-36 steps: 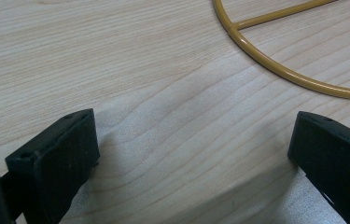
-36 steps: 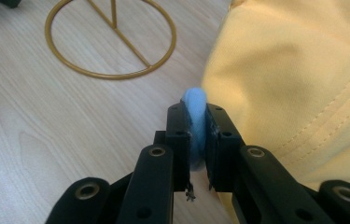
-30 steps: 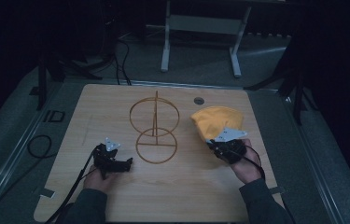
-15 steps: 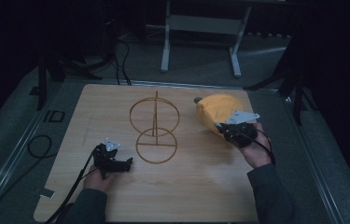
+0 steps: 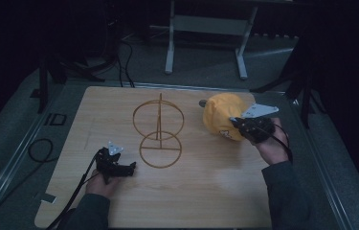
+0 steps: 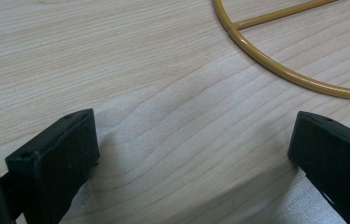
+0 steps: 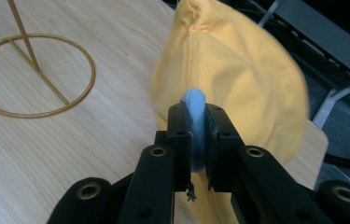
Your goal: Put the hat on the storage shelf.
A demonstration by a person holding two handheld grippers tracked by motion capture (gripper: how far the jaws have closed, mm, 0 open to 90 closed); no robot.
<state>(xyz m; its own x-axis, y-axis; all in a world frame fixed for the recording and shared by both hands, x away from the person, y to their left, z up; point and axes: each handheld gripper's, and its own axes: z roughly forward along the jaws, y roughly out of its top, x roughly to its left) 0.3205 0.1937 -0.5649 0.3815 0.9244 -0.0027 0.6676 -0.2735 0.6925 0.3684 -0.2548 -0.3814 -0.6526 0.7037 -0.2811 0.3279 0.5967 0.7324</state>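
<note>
A yellow cap [image 5: 221, 114] hangs off the table at the right, held up by my right gripper [image 5: 237, 123]. In the right gripper view the jaws of that gripper [image 7: 196, 122] are shut on the cap's pale blue edge, and the yellow crown [image 7: 238, 70] bulges beyond them. A gold wire stand [image 5: 159, 128] with an upright ring and a flat base ring stands mid-table, left of the cap. My left gripper [image 5: 130, 166] rests on the wood near the base ring, open, with bare table between its jaws [image 6: 193, 137] and the ring's rim [image 6: 280, 74] just ahead.
The wooden table [image 5: 206, 191] has a small dark round object [image 5: 202, 102] near its back edge beside the cap. A metal frame [image 5: 170, 43] stands on the floor behind. Cables [image 5: 40, 149] lie on the floor at the left.
My right gripper has lifted the cap off the table and carried it back and to the right. The left gripper has stayed still.
</note>
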